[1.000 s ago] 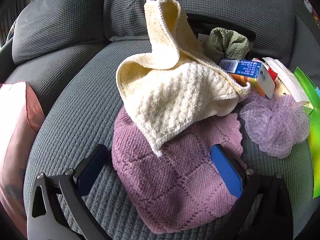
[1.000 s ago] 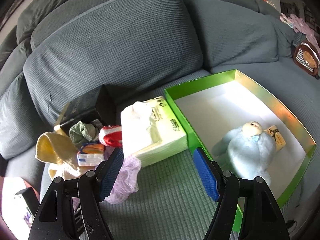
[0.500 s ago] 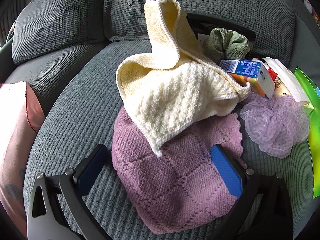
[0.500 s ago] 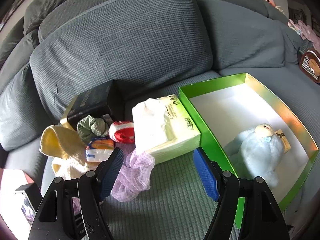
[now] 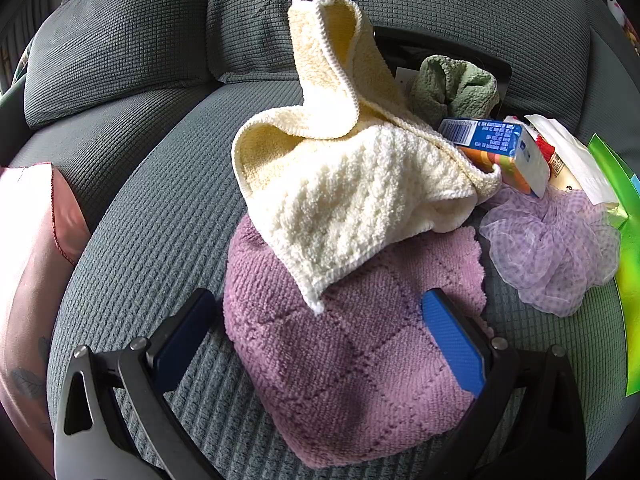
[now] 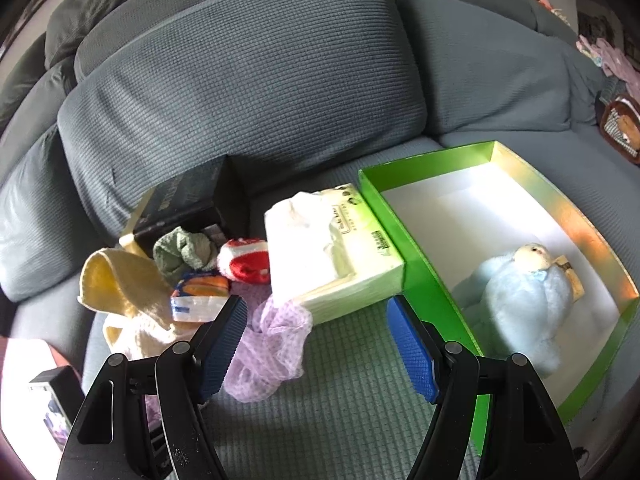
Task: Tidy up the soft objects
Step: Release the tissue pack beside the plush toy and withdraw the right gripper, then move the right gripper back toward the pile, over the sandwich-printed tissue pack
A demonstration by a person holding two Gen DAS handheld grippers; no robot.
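In the left wrist view a purple knitted cloth [image 5: 340, 368] lies on the sofa seat, with a cream-yellow towel [image 5: 352, 200] draped over its far part. My left gripper [image 5: 320, 344] is open, its jaws straddling the purple cloth without squeezing it. A lilac mesh pouf [image 5: 552, 248] lies to the right. My right gripper [image 6: 316, 344] is open and empty above the seat, between the lilac pouf [image 6: 272, 344] and the green box [image 6: 424, 272]. A pale blue plush toy [image 6: 524, 292] lies in that box. Farther left are the yellow towel [image 6: 120, 284] and a green cloth [image 6: 184, 252].
A tissue box [image 6: 332, 252] stands against the green box's left wall. A red-and-white soft item [image 6: 246, 260], a blue-orange tissue pack [image 6: 200, 296] and a black box [image 6: 184, 200] crowd the back cushions. Pink fabric [image 5: 24, 280] lies at the far left.
In the right wrist view the whole scene has slid a little to the right, bringing the towel pile further into view. The left wrist view is unchanged.
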